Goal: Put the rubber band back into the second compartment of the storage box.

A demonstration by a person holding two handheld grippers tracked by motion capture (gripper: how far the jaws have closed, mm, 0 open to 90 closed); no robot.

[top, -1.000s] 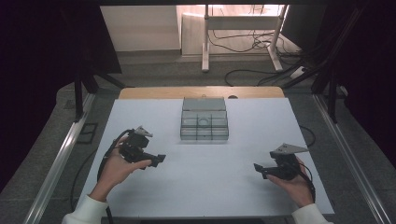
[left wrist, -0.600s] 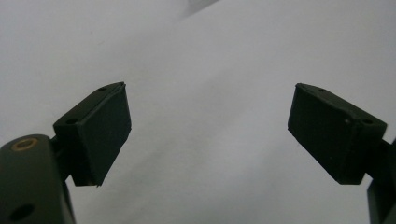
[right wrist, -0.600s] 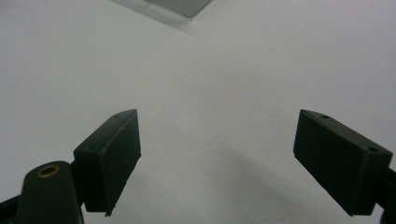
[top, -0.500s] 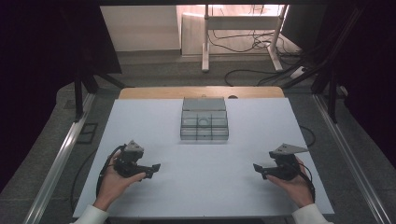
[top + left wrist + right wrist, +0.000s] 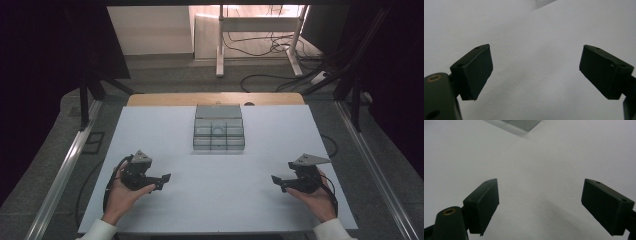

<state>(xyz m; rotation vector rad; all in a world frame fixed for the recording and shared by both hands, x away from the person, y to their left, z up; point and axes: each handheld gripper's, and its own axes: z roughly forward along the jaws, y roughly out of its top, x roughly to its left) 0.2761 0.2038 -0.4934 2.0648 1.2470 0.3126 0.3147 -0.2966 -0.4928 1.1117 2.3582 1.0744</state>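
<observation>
On the near left of the white surface (image 5: 165, 135), the left tool (image 5: 162, 181) rests low in the person's left hand (image 5: 122, 192), its jaws spread wide with nothing between them and pointing toward the middle of the sheet; the left gripper view shows the left tool (image 5: 536, 72) released over bare white, with a wide gap between the two black pads. Farther back, at the centre of the surface, sits a grey compartment box (image 5: 218, 134), divided into small cells with a flat lid-like section at its far edge, well apart from both tools; what lies in its cells is too small to tell. On the near right, the right tool (image 5: 276, 181) sits in the right hand (image 5: 315, 197), likewise released and empty, jaws pointing inward toward the left tool. From the right gripper view the right tool (image 5: 540, 206) gapes over the white sheet, a corner of the box (image 5: 522, 123) just visible at the top edge.
</observation>
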